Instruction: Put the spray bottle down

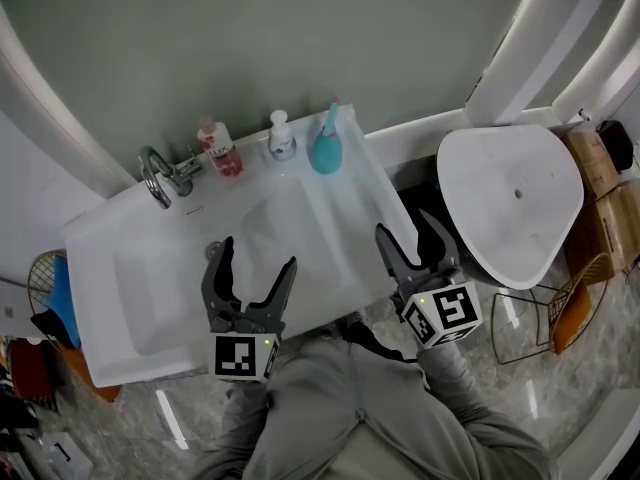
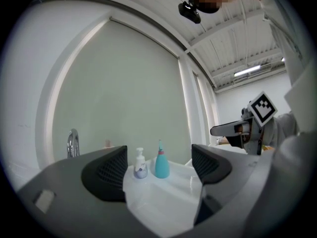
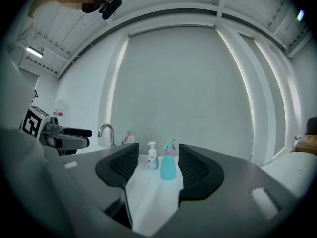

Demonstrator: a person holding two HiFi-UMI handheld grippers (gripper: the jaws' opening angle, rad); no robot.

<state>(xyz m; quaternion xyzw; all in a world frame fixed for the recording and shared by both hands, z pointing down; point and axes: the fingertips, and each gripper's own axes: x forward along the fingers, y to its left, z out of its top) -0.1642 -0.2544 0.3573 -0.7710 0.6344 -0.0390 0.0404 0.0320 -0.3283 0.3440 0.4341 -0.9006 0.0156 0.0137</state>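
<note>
Head view: teal conical spray bottle point(image 1: 326, 148) stands on glossy sink point(image 1: 110, 268).

White washbasin with 3 bottles on its back ledge

The washbasin point(image 1: 120, 268) spreads under and ahead of the left gripper point(image 1: 255, 253). Well beyond it on the far ledge stand a faucet point(image 1: 160, 175), a pink bottle point(image 1: 220, 150), a white pump bottle point(image 1: 282, 138) and a teal spray bottle point(image 1: 326, 148).
</note>
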